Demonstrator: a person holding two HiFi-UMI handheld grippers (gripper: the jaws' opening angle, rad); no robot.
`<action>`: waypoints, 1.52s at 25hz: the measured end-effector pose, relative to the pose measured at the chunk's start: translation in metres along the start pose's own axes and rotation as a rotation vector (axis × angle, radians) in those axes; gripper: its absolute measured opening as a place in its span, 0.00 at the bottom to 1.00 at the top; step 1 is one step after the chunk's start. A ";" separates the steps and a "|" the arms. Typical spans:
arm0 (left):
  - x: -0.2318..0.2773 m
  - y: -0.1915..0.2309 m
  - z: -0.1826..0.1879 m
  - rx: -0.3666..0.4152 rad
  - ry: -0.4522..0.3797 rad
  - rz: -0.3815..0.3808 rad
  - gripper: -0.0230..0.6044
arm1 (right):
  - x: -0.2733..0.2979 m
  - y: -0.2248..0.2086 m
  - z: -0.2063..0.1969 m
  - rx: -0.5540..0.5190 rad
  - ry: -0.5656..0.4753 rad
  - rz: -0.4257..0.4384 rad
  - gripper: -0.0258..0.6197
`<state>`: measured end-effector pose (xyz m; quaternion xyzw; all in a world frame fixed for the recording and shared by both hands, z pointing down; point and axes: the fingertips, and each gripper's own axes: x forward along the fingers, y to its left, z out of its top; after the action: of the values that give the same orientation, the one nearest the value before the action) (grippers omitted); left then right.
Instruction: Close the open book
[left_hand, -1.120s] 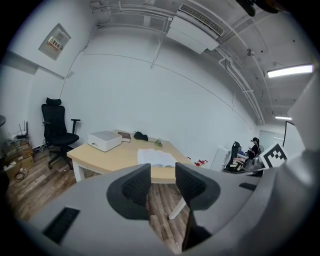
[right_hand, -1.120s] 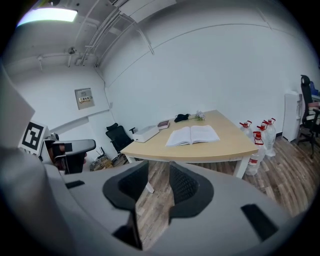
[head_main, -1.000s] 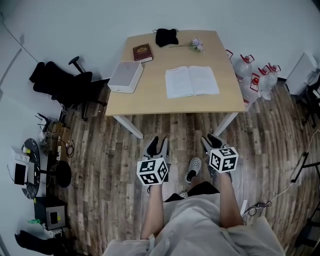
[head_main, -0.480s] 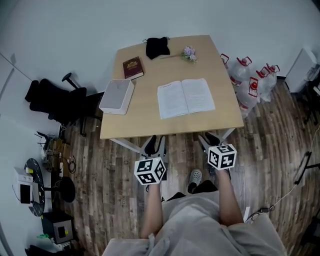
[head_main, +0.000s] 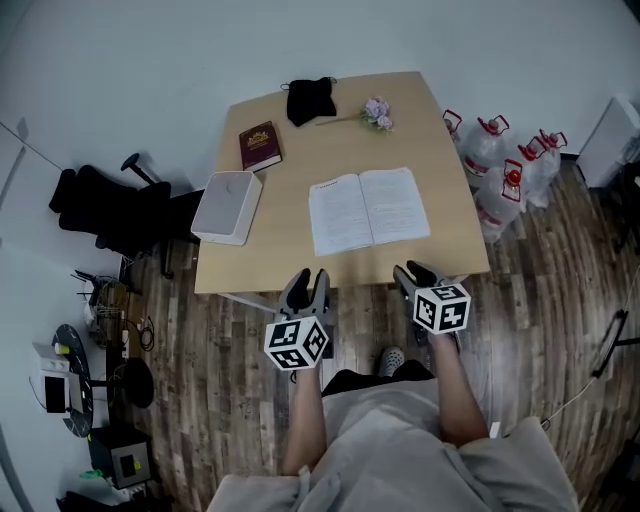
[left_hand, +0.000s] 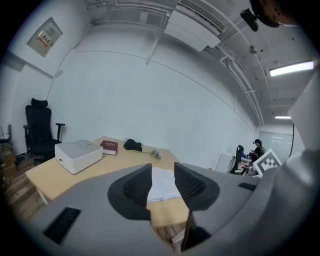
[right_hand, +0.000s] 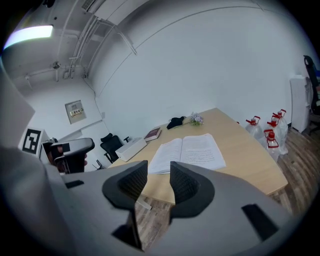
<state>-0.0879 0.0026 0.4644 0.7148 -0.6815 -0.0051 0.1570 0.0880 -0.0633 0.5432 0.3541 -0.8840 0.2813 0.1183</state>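
Observation:
An open book (head_main: 368, 210) with white pages lies flat near the front middle of the wooden table (head_main: 290, 265). It also shows in the left gripper view as the open book (left_hand: 161, 184) and in the right gripper view as the open book (right_hand: 187, 152). My left gripper (head_main: 307, 285) hovers at the table's front edge, left of the book, jaws open with nothing between them after just closing a little. My right gripper (head_main: 412, 276) is at the front edge below the book's right page, open and empty.
A white box (head_main: 226, 206), a dark red closed book (head_main: 260, 146), a black cloth (head_main: 310, 99) and a small flower sprig (head_main: 377, 111) sit on the table. Water jugs (head_main: 500, 170) stand at its right, a black office chair (head_main: 105, 210) at its left.
Both grippers have moved forward from over the floor to the table's front edge. The table and book now sit closer and lower in the head view.

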 end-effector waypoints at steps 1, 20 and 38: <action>0.002 0.000 -0.002 0.006 0.011 0.000 0.28 | 0.002 -0.005 -0.001 0.026 -0.005 0.000 0.27; 0.065 0.003 -0.014 0.080 0.080 -0.077 0.28 | 0.037 -0.048 -0.012 0.295 -0.011 -0.046 0.31; 0.194 0.025 0.016 0.077 0.160 -0.307 0.28 | 0.109 -0.089 -0.032 1.095 -0.204 -0.005 0.34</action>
<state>-0.1024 -0.1906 0.4950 0.8140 -0.5494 0.0542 0.1806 0.0713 -0.1581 0.6507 0.3915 -0.6147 0.6637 -0.1683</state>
